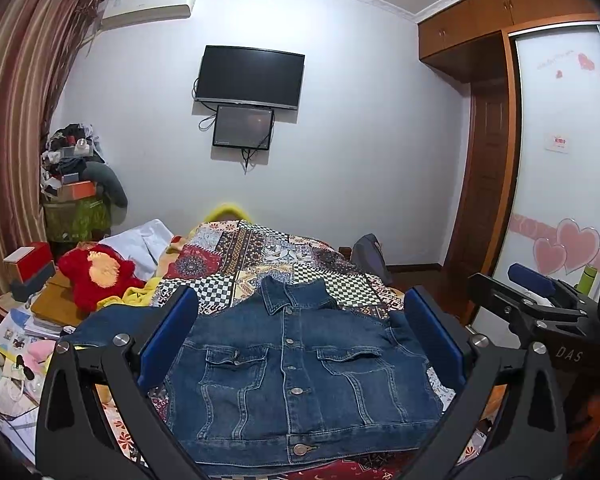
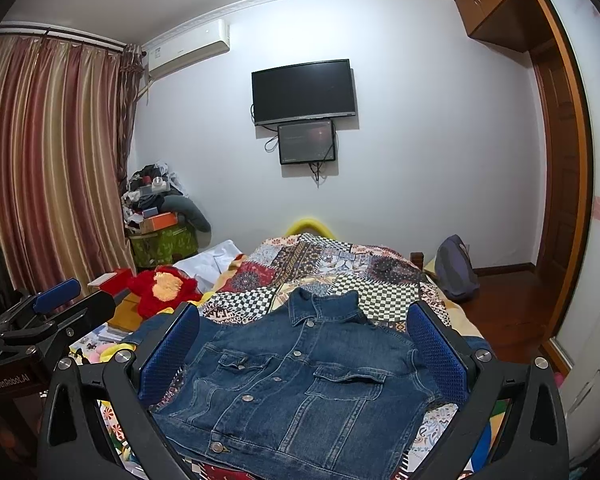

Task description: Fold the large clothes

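A dark blue denim jacket [image 1: 296,376] [image 2: 300,380] lies front up and buttoned on the patchwork quilt [image 1: 260,252] [image 2: 320,264], collar toward the far wall. One sleeve [image 1: 112,320] trails off to the left. My left gripper [image 1: 300,296] hovers over the near part of the jacket, open wide, its blue pads [image 1: 168,336] spanning the jacket's width with nothing held. My right gripper [image 2: 303,308] hangs beside it, also open and holding nothing. Each shows in the other's view: the right gripper [image 1: 540,292] at the right edge, the left gripper [image 2: 56,304] at the left edge.
A red plush toy [image 1: 100,276] [image 2: 164,288] and white cloth [image 1: 148,240] lie left of the quilt. Books and clutter [image 1: 20,340] fill the left bedside. A grey backpack [image 2: 456,268] leans at the bed's far right; wooden floor [image 2: 512,308] and wardrobe doors [image 1: 560,160] lie right.
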The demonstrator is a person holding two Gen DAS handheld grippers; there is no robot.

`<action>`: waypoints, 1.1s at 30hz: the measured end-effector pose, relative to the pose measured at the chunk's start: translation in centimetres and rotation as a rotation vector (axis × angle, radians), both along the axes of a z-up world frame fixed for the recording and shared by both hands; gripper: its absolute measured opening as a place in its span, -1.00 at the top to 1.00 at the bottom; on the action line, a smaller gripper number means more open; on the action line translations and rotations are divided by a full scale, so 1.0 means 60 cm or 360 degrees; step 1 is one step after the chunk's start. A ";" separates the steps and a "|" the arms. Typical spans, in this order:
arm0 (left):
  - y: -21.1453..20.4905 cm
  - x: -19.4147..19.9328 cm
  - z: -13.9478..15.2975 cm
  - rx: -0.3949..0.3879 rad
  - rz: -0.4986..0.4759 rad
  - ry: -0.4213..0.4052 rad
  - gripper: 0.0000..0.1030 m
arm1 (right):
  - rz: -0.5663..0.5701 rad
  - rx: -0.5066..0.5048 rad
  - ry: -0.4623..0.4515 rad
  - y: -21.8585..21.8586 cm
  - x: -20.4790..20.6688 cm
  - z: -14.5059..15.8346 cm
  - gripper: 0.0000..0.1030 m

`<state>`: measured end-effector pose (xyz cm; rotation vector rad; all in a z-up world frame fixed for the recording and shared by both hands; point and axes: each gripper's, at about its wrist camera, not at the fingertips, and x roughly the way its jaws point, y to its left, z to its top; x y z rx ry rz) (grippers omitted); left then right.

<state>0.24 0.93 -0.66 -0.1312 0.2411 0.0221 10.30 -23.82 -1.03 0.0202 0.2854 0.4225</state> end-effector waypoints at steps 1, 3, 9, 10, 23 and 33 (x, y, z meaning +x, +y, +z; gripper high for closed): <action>0.000 0.000 -0.001 0.0000 -0.0001 0.0002 -1.00 | 0.0002 0.0002 0.0001 0.000 0.000 -0.001 -1.00; -0.001 0.002 0.001 -0.0001 -0.0003 0.0006 -1.00 | 0.0002 0.0001 0.0000 0.001 -0.001 -0.002 -1.00; -0.001 0.003 0.002 -0.0001 -0.0002 0.0007 -1.00 | 0.0003 0.0004 0.0002 0.001 -0.001 -0.003 -1.00; -0.001 0.003 0.002 -0.0001 -0.0003 0.0007 -1.00 | 0.0001 0.0003 0.0002 0.001 -0.001 -0.002 -1.00; -0.001 0.005 0.003 -0.0002 -0.0005 0.0009 -1.00 | 0.0003 0.0007 0.0007 -0.001 0.001 -0.004 -1.00; -0.001 0.005 0.002 0.0000 -0.0003 0.0008 -1.00 | 0.0013 0.0014 0.0012 0.000 -0.001 -0.004 -1.00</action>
